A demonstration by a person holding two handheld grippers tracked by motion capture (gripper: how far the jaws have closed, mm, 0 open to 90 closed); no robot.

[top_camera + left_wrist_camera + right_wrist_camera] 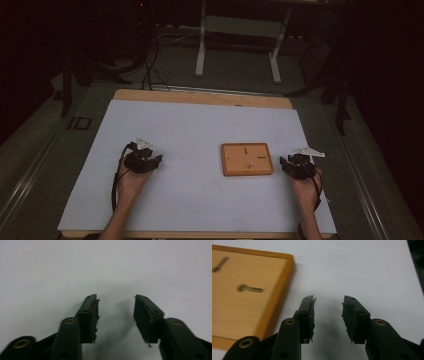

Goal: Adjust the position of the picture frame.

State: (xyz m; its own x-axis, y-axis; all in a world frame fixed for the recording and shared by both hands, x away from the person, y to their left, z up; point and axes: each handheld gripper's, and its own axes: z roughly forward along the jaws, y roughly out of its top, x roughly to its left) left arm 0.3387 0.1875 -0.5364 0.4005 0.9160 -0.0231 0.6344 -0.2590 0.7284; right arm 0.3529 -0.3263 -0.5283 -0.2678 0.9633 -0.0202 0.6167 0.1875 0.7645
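In the high view, the wooden board (247,159) lies right of centre on the white table (190,130), long axis across the frame; the right gripper (286,163) sits just off its right edge, the left gripper (156,161) well apart at centre left. In the left gripper view, the jaws stand open over bare table, holding nothing. In the right gripper view, the jaws gape empty, with the board (244,295) at upper left, so the right hand is nearer.

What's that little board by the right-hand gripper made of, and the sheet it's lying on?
The board looks like wood: pale grain, with a glossier orange-brown raised frame. The sheet is matte pale blue-grey, perhaps paper or plastic; I can't tell which.
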